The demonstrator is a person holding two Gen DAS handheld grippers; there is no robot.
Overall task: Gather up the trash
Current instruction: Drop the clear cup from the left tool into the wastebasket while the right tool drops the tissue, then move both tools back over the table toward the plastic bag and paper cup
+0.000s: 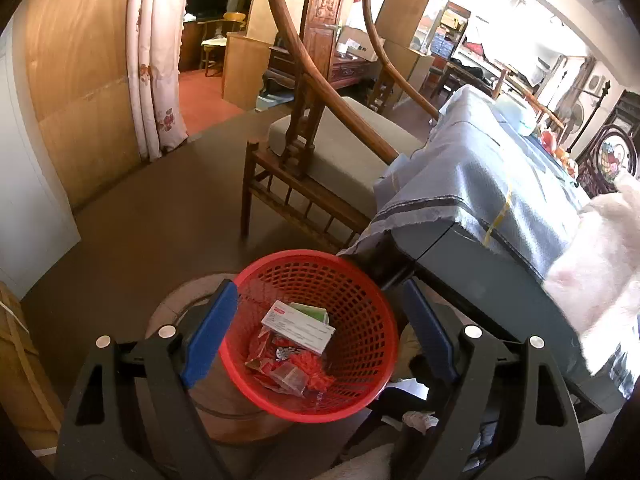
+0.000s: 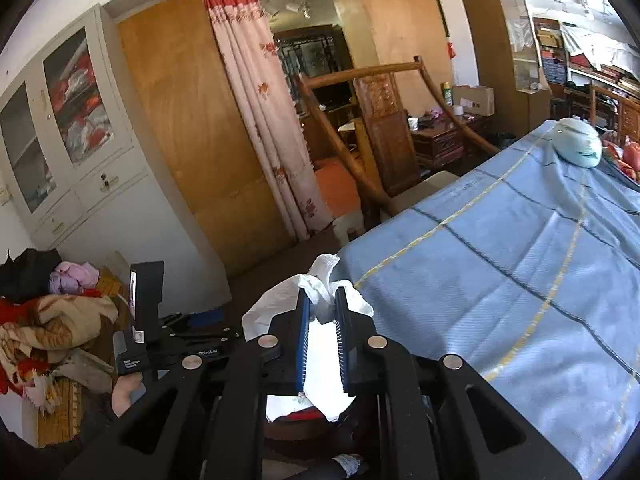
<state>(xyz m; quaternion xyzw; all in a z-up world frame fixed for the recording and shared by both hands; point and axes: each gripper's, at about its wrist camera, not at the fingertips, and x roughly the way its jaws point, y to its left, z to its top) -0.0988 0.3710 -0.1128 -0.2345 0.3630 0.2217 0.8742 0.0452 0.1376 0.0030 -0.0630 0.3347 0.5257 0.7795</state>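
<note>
White tissue point(image 2: 320, 300) between right hand-held gripper point(image 2: 322, 308) pads

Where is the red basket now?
In the left wrist view, the red basket sits low in the middle, between the open left gripper jaws, beside the cloth-covered table, with boxes and wrappers inside.

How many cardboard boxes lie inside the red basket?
2: a white box lies on top, a green box is partly under it, both in the red basket. Wrappers may hide more.
</note>
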